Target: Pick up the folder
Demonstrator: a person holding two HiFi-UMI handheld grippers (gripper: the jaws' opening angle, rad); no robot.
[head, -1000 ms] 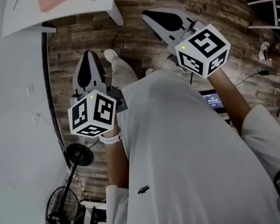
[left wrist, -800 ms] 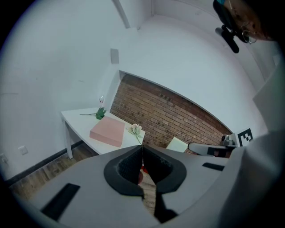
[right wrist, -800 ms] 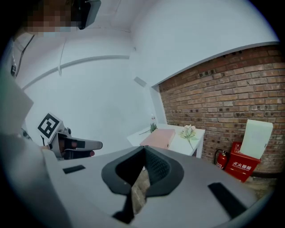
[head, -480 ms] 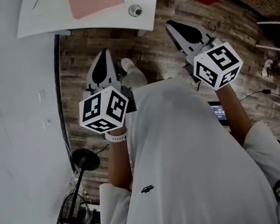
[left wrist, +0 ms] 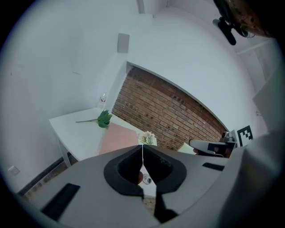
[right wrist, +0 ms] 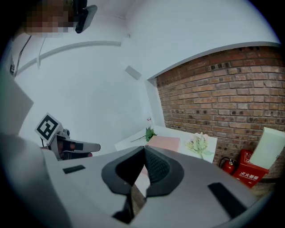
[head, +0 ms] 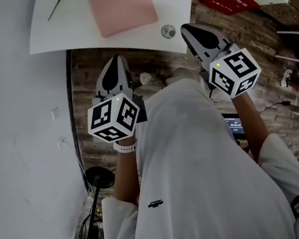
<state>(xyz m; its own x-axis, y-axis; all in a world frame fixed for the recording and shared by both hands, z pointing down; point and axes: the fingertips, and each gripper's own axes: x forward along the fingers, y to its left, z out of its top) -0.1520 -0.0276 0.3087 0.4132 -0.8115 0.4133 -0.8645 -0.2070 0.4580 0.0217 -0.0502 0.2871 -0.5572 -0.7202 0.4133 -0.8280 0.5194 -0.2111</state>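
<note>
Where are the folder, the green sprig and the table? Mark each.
folder point(head: 122, 4): head view, middle of its cover.
green sprig point(left wrist: 105, 119): left gripper view, its leaves.
table point(head: 66, 28): head view, bare top beside folder.

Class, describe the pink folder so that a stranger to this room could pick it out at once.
Find the white table by the brick wall. On its top, between a green sprig and a pale flower, lies the folder. It is the only flat, pink rectangle; its neighbours are plants and a small round object.

The pink folder point(head: 122, 4) (the table point(head: 66, 28) too) runs off the head view's top edge.
</note>
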